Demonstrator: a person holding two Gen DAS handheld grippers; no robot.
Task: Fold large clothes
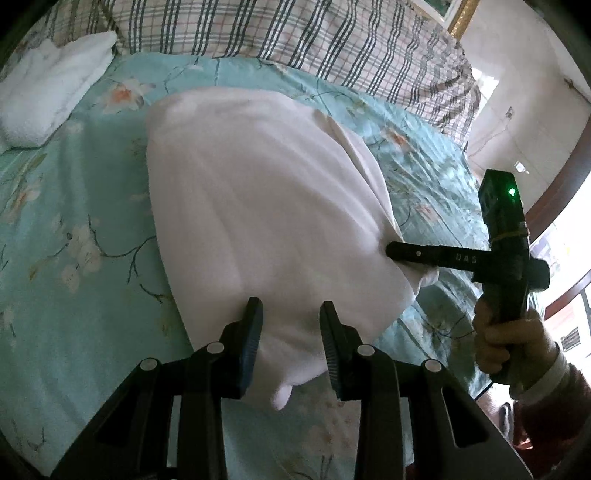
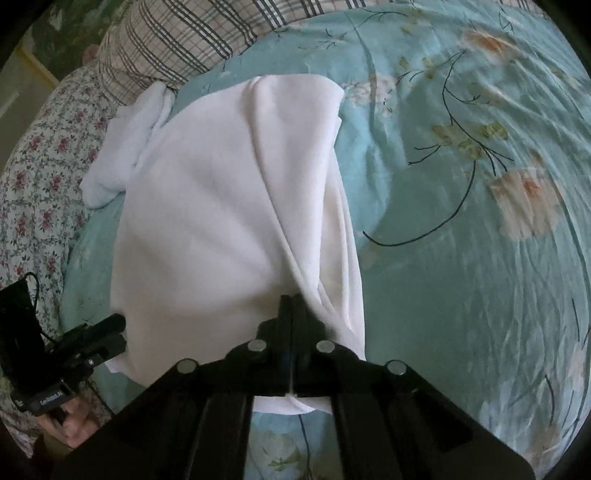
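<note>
My right gripper (image 2: pixel 291 299) is clamped on the near hem of the white garment (image 2: pixel 229 206), jaws pressed together with cloth pinched between. My left gripper (image 1: pixel 290 314) stands parted, fingers astride the other near corner; I cannot tell if they touch it. The garment's long axis runs away from both, across the floral bedsheet (image 1: pixel 74 221) toward the plaid quilt (image 1: pixel 295 33). A folded white towel (image 1: pixel 48 88) lies well apart.

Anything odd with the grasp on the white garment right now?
One mismatch: the right gripper is shut on the white garment, but the left gripper is open, its fingers straddling the near corner without pinching it. The cloth bunches into diagonal creases toward the right gripper. No damage visible.
</note>
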